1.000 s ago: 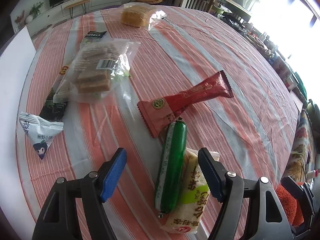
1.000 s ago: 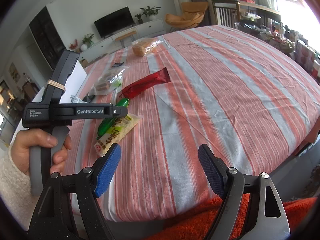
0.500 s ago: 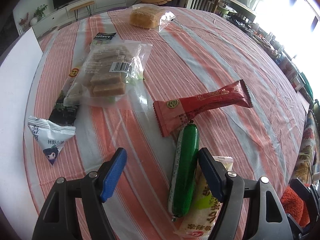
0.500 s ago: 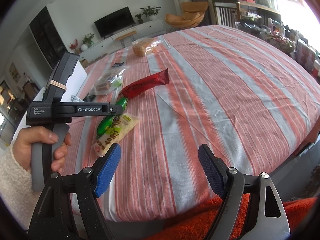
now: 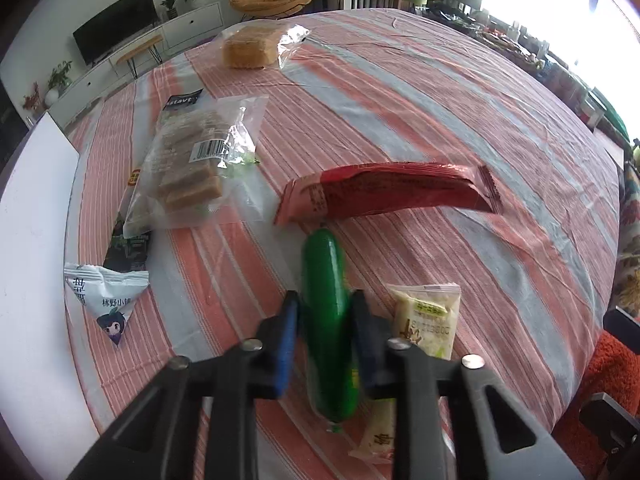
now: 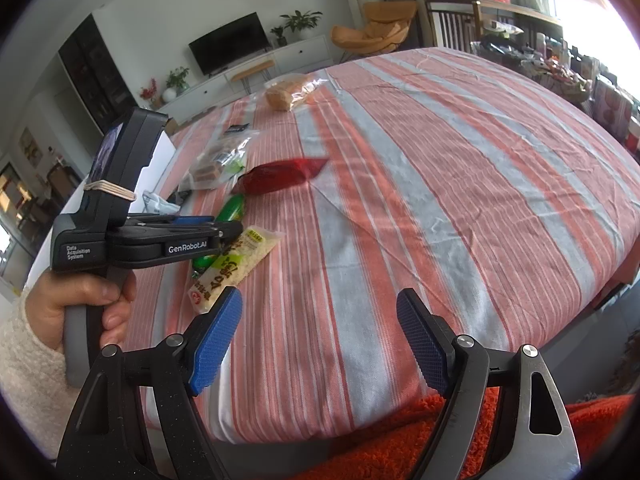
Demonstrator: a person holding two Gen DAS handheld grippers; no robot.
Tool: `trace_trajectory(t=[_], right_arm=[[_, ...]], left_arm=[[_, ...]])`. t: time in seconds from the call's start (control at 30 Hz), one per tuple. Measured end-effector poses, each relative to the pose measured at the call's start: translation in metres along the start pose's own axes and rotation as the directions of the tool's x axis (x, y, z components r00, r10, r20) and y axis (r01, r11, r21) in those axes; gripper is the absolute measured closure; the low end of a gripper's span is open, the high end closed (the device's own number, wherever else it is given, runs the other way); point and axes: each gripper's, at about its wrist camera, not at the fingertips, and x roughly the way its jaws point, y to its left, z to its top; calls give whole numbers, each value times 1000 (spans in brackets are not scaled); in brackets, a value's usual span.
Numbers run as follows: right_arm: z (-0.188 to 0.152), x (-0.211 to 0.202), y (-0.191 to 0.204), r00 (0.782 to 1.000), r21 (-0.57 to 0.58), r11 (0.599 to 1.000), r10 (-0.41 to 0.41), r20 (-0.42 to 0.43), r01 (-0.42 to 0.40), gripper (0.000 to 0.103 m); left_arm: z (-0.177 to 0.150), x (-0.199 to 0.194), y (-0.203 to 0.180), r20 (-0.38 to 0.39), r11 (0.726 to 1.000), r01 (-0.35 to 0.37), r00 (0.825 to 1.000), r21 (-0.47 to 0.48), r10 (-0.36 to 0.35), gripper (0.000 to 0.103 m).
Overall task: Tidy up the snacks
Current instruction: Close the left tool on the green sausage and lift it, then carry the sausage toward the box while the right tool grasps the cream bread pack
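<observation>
Striped bench (image 5: 400,92), snacks scattered. Left tool (image 5: 324,320) just closed on green sausage (image 5: 324,304) mid-length: light, slick, squashy. Right tool (image 6: 320,336) wide, empty.

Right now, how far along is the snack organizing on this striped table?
Nothing looks sorted yet. In hand: the left gripper has just closed its fingers on the green sausage-shaped packet. Left: the long red wrapper, pale rice-cracker packet, clear bag of brown bars, white triangular pouch and bagged tan cake lie scattered. The right gripper is open, holding nothing.
</observation>
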Motion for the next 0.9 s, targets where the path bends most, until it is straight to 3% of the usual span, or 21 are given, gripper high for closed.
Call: trace_trajectory(t=[0.9], right_arm=[[-2,2,-1,1000,11,1000,-14,-26,14,21]], left_arm=[[-58,-69,39,100,980,97,992,-172,-81,80]])
